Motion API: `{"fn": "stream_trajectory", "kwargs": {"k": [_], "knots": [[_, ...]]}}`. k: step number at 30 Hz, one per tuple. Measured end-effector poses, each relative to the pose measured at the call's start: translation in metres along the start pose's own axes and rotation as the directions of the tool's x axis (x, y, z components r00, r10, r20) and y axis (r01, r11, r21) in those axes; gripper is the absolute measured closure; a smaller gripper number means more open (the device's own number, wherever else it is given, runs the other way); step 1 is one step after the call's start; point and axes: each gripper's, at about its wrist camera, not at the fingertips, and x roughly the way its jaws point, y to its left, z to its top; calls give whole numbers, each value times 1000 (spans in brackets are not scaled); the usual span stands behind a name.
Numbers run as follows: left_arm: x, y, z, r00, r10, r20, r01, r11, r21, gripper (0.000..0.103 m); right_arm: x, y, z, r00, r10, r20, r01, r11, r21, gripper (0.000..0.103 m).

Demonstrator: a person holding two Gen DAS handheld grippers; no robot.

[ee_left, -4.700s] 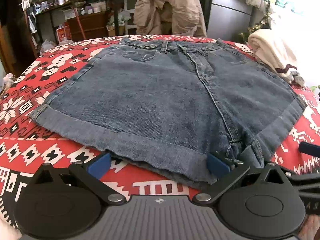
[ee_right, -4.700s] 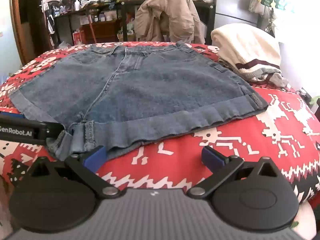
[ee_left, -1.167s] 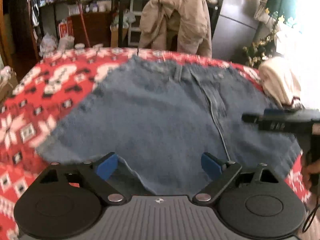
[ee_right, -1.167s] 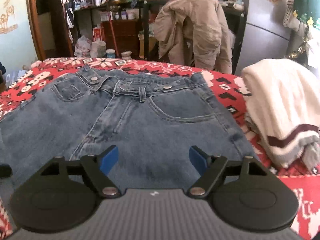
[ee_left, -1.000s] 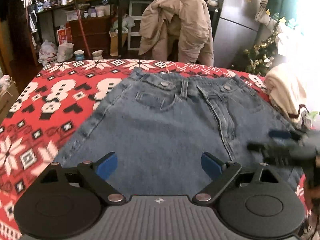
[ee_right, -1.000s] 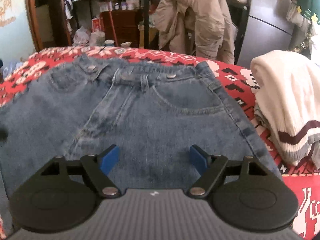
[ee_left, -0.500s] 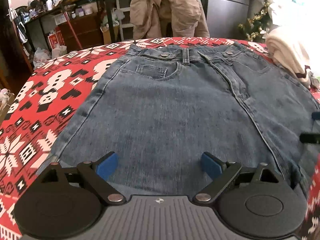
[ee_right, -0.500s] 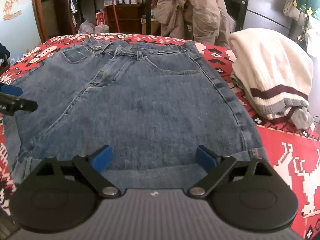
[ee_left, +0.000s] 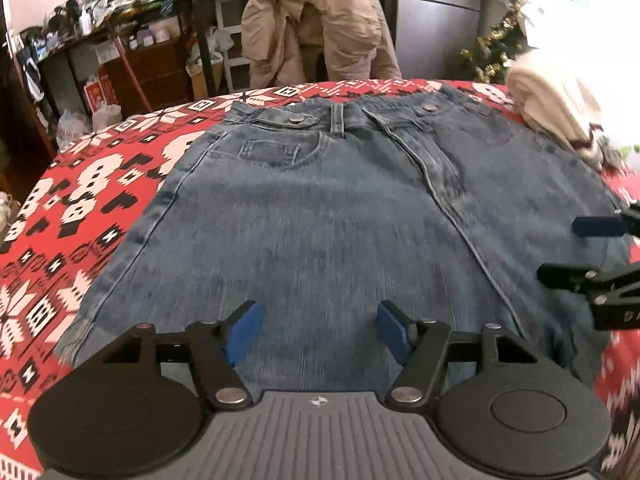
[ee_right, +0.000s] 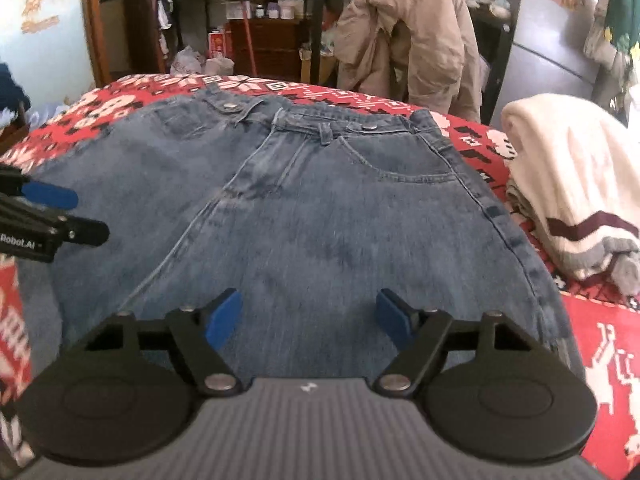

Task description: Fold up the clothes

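Here the denim shorts point(ee_left: 320, 216) lie flat on the red patterned cloth point(ee_left: 80, 184), waistband at the far side, hem toward the cameras. The left gripper point(ee_left: 318, 326) hangs over the near hem of the shorts' left half; its blue pads stand apart and are closing, with only flat denim showing beneath the gap and no fold pinched between them. The right gripper point(ee_right: 306, 314) sits likewise over the near part of the right half, pads apart and closing, nothing clamped. Each gripper shows at the edge of the other's view, the two well apart over the fabric.

The left side seam point(ee_left: 160, 208) runs clear, with a wide band of bare cloth beyond it. On the right, the shorts' outer seam point(ee_right: 504, 232) passes just beside a folded cream sweater point(ee_right: 568, 184) with a dark stripe, leaving only a narrow strip of cloth between. Beyond the waistband stands a chair draped with a tan jacket point(ee_left: 316, 20), near the table's far edge.
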Motion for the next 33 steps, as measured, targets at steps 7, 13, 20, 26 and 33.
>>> {"fn": "stream_trajectory", "kwargs": {"k": [7, 13, 20, 26, 33], "knots": [[-13, 3, 4, 999, -13, 40, 15, 999, -41, 36, -30, -13, -14, 999, 16, 32, -17, 999, 43, 15], [15, -3, 27, 1000, -21, -14, 19, 996, -92, 74, -10, -18, 12, 999, -2, 45, -3, 994, 111, 24], [-3, 1, 8, 1000, -20, -12, 19, 999, -46, 74, -7, -4, -8, 1000, 0, -1, 0, 998, 61, 23], [-32, 12, 21, 993, -36, 112, 36, 999, 0, 72, -30, -16, -12, 1000, 17, 23, -19, 998, 66, 16], [6, 27, 71, 991, -57, 124, 47, 995, 82, 73, -51, -50, 7, 993, 18, 117, -33, 991, 130, 10]]}}
